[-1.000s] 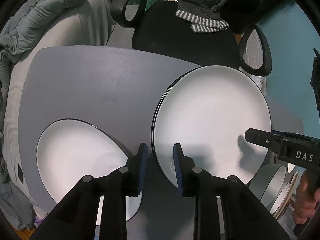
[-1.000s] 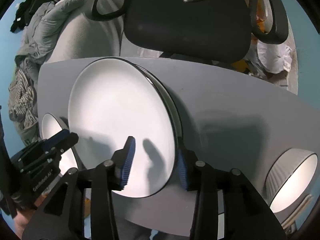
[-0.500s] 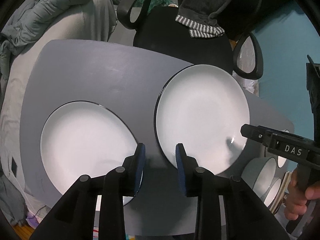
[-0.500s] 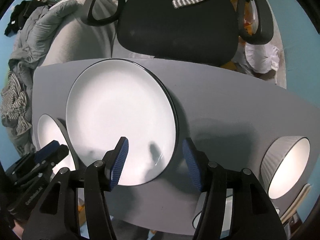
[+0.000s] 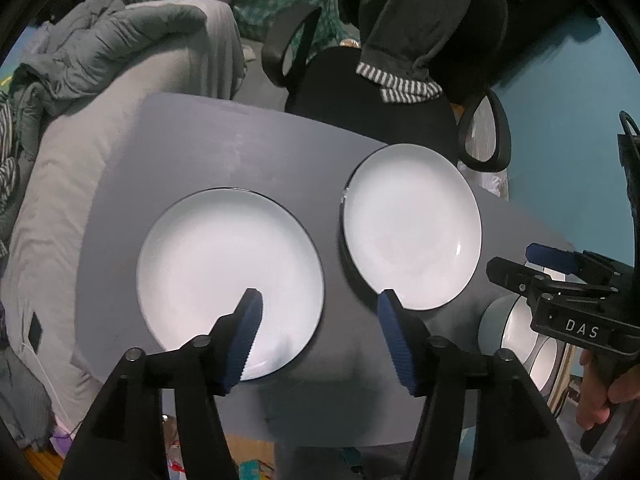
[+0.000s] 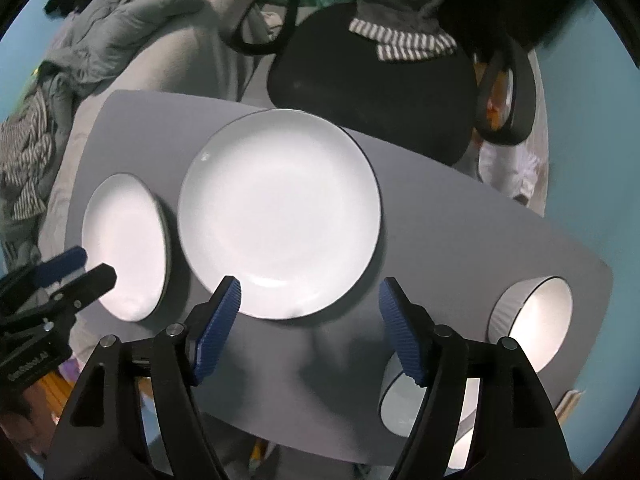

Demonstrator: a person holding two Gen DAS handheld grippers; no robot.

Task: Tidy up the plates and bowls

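Two white plates, a left plate (image 5: pixel 224 276) and a right plate (image 5: pixel 412 228), lie apart on the grey counter (image 5: pixel 240 152), below the left tool (image 5: pixel 318 334) and the "DAS"-marked right tool (image 6: pixel 310 326), both opening, empty, above bowls (image 6: pixel 536 320).

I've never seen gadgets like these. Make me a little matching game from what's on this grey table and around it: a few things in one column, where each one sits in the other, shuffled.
Things
1. ribbed bowl
2. striped cloth
3. single plate
4. plate stack

Places
A. draped on the black office chair
B. table's left end, by the left gripper
C. table's right end
D. middle of the table, ahead of the open right gripper

Pairs: 1-C, 2-A, 3-B, 4-D
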